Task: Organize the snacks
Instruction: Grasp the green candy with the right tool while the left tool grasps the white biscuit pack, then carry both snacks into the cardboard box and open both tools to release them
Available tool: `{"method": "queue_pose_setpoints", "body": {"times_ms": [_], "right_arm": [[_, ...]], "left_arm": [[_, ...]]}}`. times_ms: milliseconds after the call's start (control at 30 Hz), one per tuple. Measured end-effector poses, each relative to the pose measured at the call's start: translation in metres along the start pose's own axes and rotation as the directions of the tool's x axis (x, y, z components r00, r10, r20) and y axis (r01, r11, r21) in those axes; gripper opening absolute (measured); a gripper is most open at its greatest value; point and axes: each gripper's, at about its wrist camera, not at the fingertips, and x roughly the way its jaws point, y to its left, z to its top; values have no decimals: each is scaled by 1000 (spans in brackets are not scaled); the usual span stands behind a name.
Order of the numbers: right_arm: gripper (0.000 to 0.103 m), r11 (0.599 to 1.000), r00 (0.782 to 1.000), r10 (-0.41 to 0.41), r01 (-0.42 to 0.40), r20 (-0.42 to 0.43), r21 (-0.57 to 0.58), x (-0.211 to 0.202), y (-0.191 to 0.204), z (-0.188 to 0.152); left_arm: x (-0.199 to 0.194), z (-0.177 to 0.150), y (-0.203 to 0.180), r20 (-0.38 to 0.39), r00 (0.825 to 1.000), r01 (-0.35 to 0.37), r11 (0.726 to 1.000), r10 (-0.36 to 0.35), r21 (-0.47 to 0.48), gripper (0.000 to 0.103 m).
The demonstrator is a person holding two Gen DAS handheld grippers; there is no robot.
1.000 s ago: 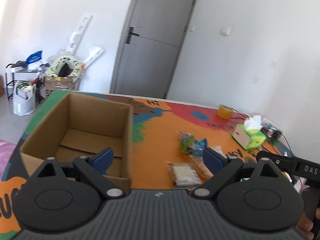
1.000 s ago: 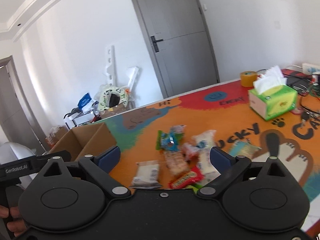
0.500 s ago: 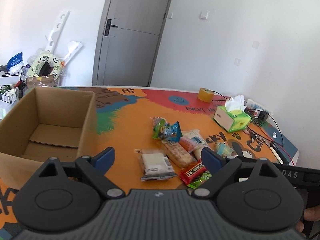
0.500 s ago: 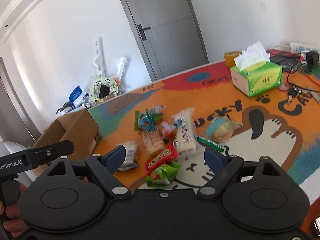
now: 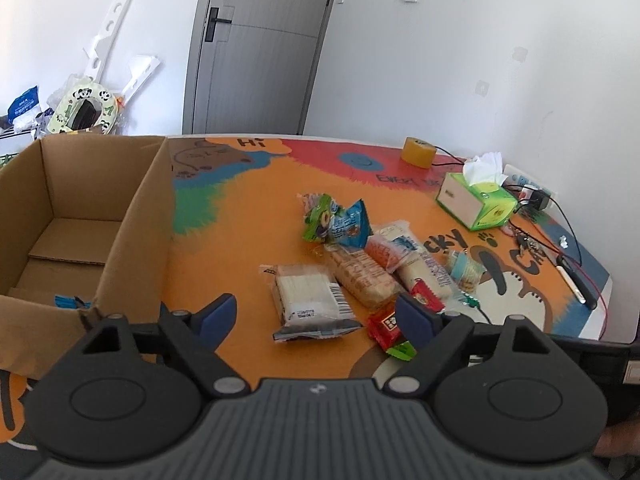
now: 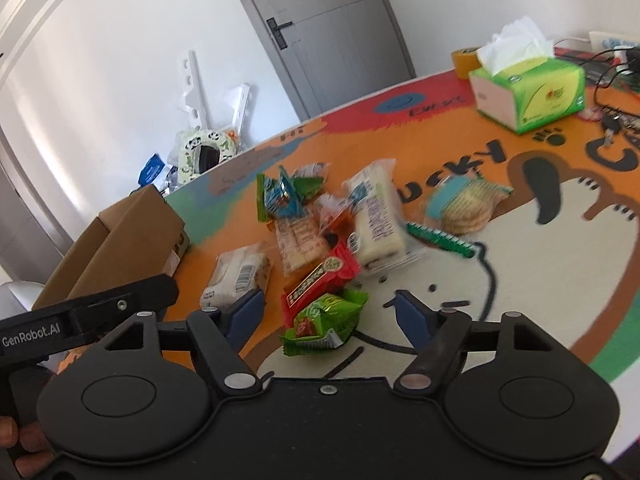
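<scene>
Matt cardboard box (image 5: 132, 216), glossy wrappers (image 5: 308, 300)

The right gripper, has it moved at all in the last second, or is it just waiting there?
Yes. The right gripper has come forward and down toward the snack pile: the green snack packet, earlier out of sight, now lies between its open fingers.

A plain room in a home or small office, white-walled, with a grey door (image 5: 256, 46). A cartoon-printed table mat (image 5: 248, 216) carries a tissue box (image 5: 476, 200), while household clutter (image 5: 80, 108) sits by the wall.
</scene>
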Motion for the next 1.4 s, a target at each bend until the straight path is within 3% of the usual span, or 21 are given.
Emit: {"method": "queue_pose_setpoints", "body": {"times_ms": [67,233,300,367,900,1067,1167,1233,1400], "right_arm": [[71,1000,1000,6,-6,-12,-1,7,1,-2],[55,1000,1000,11,-11,-29,-8,18,1,-6],[43,1000,1000,8,-9,-30,-23,20,0,-5],[40,1000,999,18,-19,-33,-8,19,-5,-4],[39,997,998,-70,70,4,22,-2,-36,0],[39,997,998,-59,59,5,44,-4,-40,0],[38,997,998,-62,61,7,44,-3,-39,0],[37,997,998,-56,56,8,45,-4,-38,0],[31,998,999,-45,44,19,40,-7,-35,0]], "left_arm": [[6,0,1,-11,1000,-8,1000,8,-1,86],[17,-1,1,-36,999,-15,1000,15,-1,86],[22,-1,1,-45,999,-18,1000,18,0,86],[26,-1,-1,-48,999,-20,1000,20,0,86],[71,-8,-15,-85,995,-50,999,50,2,87],[78,-12,-18,-57,995,-84,996,85,22,87],[78,-12,-18,-41,996,-78,997,79,16,81],[78,-12,-18,-30,996,-84,996,84,12,57],[72,-10,-11,-30,997,-65,998,65,-17,46]]}}
